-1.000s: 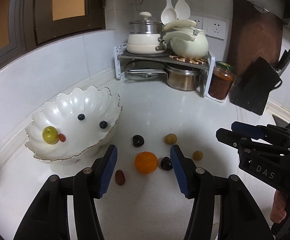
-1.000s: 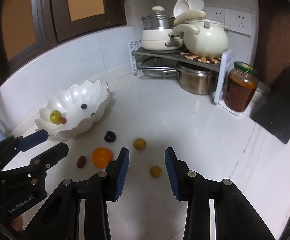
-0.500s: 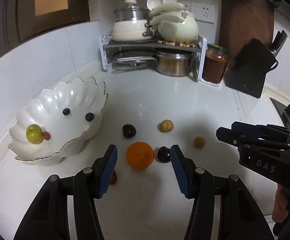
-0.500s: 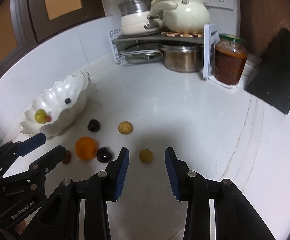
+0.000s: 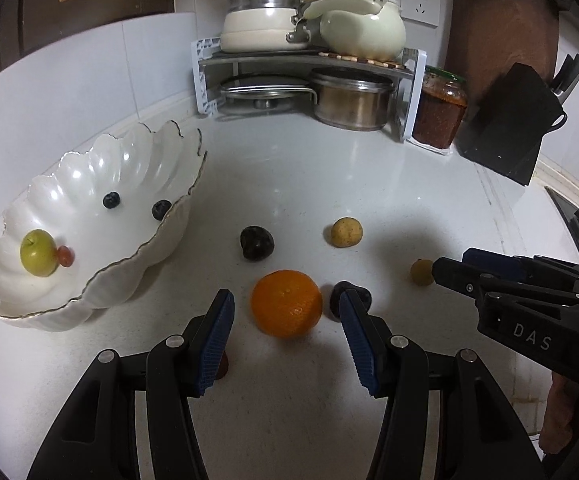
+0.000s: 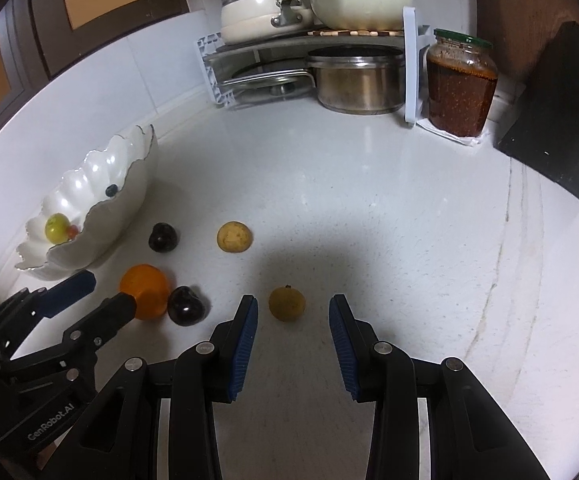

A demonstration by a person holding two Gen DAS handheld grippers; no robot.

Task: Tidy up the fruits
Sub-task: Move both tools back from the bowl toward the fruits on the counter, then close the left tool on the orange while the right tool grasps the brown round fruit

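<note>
An orange [image 5: 286, 303] lies on the white counter just ahead of my open left gripper [image 5: 285, 312], between its fingertips. A dark plum [image 5: 343, 299] sits beside it, partly behind the right finger; another dark plum [image 5: 256, 243] lies further back. A small red fruit [image 5: 222, 365] is mostly hidden behind the left finger. My right gripper [image 6: 292, 314] is open around a small yellow-brown fruit [image 6: 287, 303]. A second tan fruit [image 6: 234, 237] lies further back. The white shell-shaped bowl [image 5: 89, 288] at left holds a green apple [image 5: 38, 252], a red berry and two blueberries.
A corner rack [image 5: 309, 60] with pots and a kettle stands at the back. A jar of red sauce [image 5: 441, 110] and a black knife block [image 5: 509, 128] stand at back right.
Both grippers have moved forward and down toward the fruit. The orange now sits between the left fingertips and the small yellow-brown fruit between the right ones. Both stay open.
</note>
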